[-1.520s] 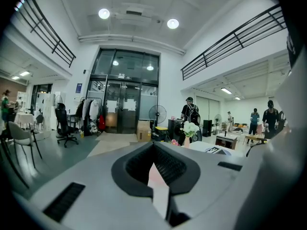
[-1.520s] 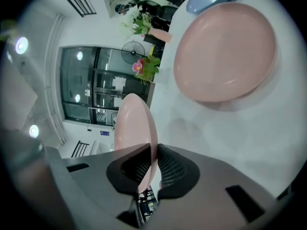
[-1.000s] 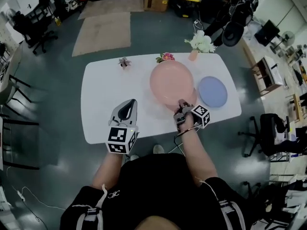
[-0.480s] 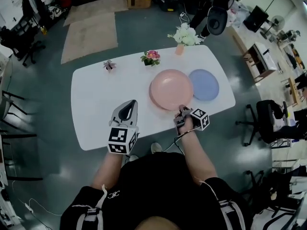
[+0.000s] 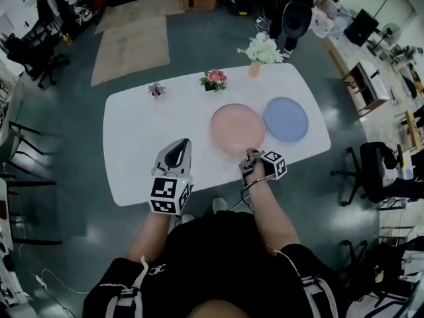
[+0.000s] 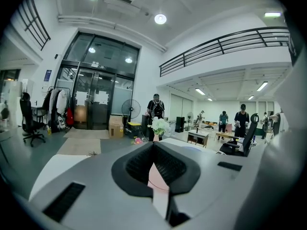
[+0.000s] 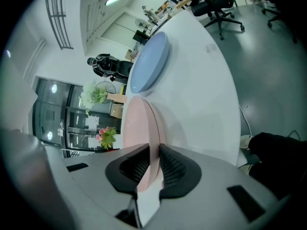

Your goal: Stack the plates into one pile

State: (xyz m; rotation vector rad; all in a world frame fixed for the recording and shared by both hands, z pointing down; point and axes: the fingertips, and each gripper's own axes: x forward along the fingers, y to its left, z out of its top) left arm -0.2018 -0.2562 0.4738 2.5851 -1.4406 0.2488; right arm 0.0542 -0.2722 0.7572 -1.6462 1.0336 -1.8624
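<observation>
My left claw (image 5: 181, 144) hovers over the lower left part of the white table (image 5: 139, 131), its jaws shut on nothing.

Right of it, at the middle of the frame, the pink plate (image 5: 236, 126) lies on the table. Its near rim runs between the jaws of my right claw (image 5: 250, 155). Those jaws have just been opening, and the pads look to be coming off the rim rather than pinching it.

Furthest right, the blue plate (image 5: 286, 119) lies just beside the pink one, not yet stacked.

I judge both plates stiff, smooth and fairly light, so they could slip or swing in a shallow pinch. They may chip if dropped. I would grip the nearest edge with the pads well in over the rim, keep the plate level, and lower it gently onto the other.
</observation>
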